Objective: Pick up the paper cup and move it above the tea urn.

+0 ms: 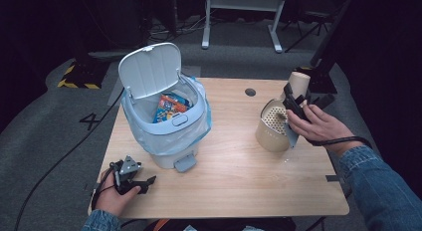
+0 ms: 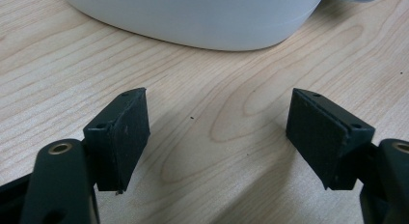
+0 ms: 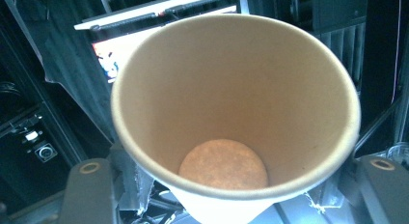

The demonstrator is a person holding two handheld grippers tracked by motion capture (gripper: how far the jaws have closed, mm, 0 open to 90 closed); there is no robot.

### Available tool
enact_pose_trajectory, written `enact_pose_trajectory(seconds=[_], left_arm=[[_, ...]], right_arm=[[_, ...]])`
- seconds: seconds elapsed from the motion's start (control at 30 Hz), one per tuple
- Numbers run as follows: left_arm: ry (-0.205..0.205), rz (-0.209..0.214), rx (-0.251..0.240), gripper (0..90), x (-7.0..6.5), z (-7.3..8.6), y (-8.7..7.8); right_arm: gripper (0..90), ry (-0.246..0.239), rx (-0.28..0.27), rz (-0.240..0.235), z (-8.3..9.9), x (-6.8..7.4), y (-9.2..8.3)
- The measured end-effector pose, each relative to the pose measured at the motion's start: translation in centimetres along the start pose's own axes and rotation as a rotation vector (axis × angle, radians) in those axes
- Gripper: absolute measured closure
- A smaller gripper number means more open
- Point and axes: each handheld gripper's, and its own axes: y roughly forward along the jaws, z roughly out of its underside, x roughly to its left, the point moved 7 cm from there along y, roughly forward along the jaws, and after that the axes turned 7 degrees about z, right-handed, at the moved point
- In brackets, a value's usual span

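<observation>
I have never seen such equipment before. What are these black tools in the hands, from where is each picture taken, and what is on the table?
A person sits at a wooden table and holds a hand-operated gripper in each hand; each has two black jaws and its own small camera.

The high view comes from a fixed camera above the table. On the table stand a pale blue pedal bin, lid raised, with a colourful packet inside, and a beige perforated container.

The left gripper rests at the near table edge. Its own view looks along its open jaws, with bare wood between them, toward the bin's base.

The right gripper holds a brown paper cup above the beige container. Its view looks straight into the empty cup.
</observation>
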Motion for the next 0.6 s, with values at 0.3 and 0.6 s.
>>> enact_pose_trajectory(seconds=[0.3, 0.6], left_arm=[[-0.004, 0.005, 0.002, 23.6, -0.1, 0.0, 0.0], [-0.005, 0.005, -0.002, 23.6, 0.0, 0.0, 0.0]], right_arm=[[31.0, 0.16, -0.02, -0.03, 0.9, -0.3, -0.1], [30.5, 0.569, -0.084, -0.123, 2.6, 0.6, -0.2]])
